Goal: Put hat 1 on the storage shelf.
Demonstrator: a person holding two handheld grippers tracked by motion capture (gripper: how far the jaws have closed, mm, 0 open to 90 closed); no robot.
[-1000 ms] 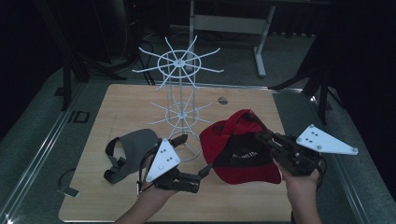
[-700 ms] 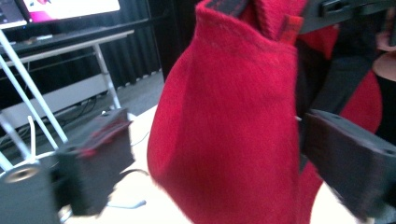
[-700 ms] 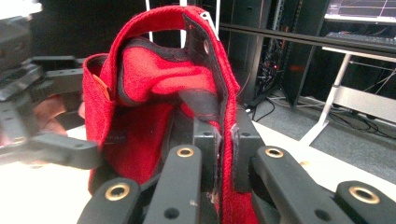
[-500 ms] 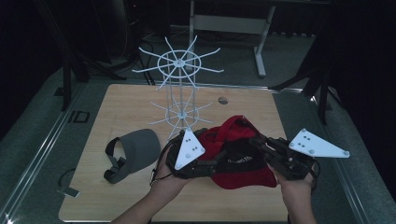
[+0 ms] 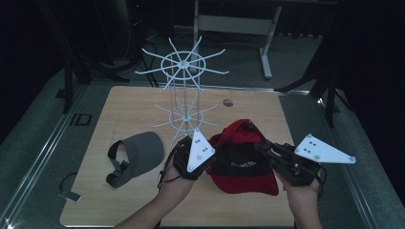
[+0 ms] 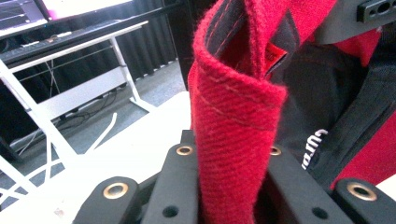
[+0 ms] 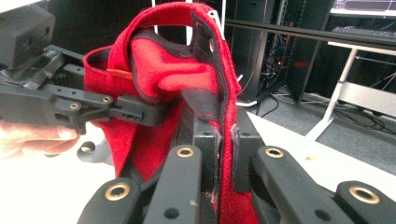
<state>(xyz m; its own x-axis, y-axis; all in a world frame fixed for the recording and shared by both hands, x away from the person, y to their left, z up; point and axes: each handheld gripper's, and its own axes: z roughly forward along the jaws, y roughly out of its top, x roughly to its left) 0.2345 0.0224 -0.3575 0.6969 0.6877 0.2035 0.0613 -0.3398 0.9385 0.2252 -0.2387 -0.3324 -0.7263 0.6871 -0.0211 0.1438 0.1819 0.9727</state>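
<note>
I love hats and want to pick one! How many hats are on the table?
2. A red cap lies at the front right of the table, pinched by both tools. A grey visor lies at the front left, beside the white wire rack.

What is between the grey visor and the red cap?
In the high view, the left gripper and its hand sit between the grey visor and red cap.

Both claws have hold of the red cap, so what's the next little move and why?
Probably lift the red cap toward the white wire rack. The left claw has just closed on its rim, the right claw clamps the other side, and the rack's arms stand bare.
</note>
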